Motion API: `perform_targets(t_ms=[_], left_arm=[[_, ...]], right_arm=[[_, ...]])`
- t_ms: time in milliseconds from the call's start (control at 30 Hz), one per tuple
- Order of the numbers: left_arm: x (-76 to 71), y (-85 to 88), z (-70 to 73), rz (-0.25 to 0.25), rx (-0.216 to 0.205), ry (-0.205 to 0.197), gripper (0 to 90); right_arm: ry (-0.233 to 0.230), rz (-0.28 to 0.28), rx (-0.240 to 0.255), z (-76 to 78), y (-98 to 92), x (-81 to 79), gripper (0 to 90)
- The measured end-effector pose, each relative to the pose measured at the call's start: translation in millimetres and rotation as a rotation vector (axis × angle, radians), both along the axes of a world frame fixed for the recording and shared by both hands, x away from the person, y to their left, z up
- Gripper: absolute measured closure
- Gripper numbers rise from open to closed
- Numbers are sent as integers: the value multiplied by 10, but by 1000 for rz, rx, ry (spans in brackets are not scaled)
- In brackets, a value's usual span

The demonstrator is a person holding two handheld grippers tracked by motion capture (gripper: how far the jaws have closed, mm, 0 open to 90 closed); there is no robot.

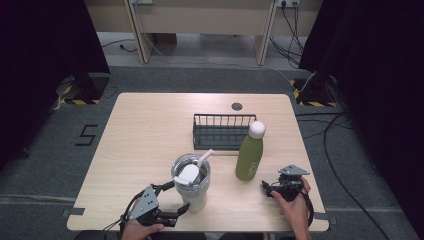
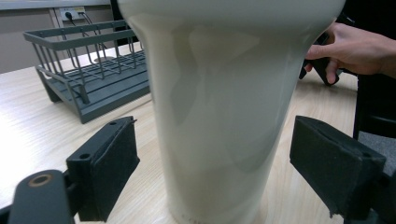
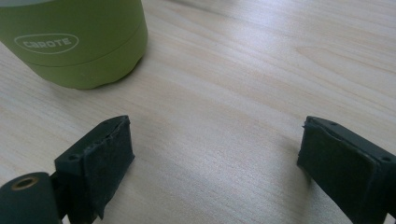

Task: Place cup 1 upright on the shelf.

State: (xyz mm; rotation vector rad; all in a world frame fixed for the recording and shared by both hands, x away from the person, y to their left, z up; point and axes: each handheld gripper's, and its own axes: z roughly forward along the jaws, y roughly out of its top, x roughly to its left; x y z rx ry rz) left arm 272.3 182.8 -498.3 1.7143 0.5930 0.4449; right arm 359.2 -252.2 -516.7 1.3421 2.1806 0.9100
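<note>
Near the front edge of the surface [image 1: 150, 130], the left tongs [image 1: 176, 198] stand wide open around one cream tumbler [image 1: 191, 192], pads clear of its wall on both sides; the right tongs [image 1: 266, 188] gape empty, just beside one green bottle [image 1: 249, 157]; one dark wire rack [image 1: 222, 131] sits behind; pale wood, grey floor, black curtains, cables beyond.
</note>
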Motion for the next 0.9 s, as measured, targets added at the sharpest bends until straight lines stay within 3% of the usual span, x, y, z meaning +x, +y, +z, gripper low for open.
perform_targets(t_ms=[433,567,900], left_arm=[[96,-176,-27,-9,0,-18,125],[110,-227,-43,8,-28,-7,106],[150,-290,-100,16,-72,-22,86]], right_arm=[[-1,1,-1,0,-1,1,102],[0,0,0,0,0,0,102],[1,-1,1,0,1,-1,102]])
